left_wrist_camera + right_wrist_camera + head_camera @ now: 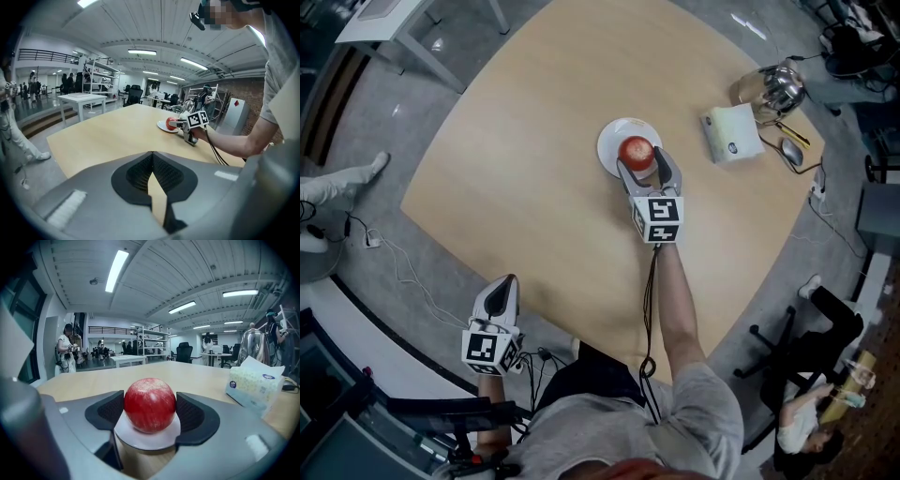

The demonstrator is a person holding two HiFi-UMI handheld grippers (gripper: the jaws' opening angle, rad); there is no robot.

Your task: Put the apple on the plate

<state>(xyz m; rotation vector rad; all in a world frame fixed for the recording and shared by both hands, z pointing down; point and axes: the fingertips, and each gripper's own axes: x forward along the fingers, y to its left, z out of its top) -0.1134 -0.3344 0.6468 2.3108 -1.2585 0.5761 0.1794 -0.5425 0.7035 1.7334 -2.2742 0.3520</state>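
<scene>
A red apple (pixel 637 152) rests on a small white plate (pixel 612 139) near the middle of the round wooden table (pixel 534 178). My right gripper (pixel 641 159) reaches in from the near side, shut on the apple with a pad pressed against each flank. In the right gripper view the apple (pixel 150 403) fills the gap between the jaws, with the plate (pixel 148 437) under it. My left gripper (pixel 501 296) hangs off the table's near-left edge, shut and empty. From the left gripper view the apple (pixel 170 123) and plate (pixel 162 126) look far off.
A white tissue box (pixel 731 133) lies right of the plate, with a shiny metal kettle (pixel 773 87) and a mouse (pixel 792 151) beyond it near the table's right edge. Cables trail on the floor at left. A seated person (pixel 811 408) is at lower right.
</scene>
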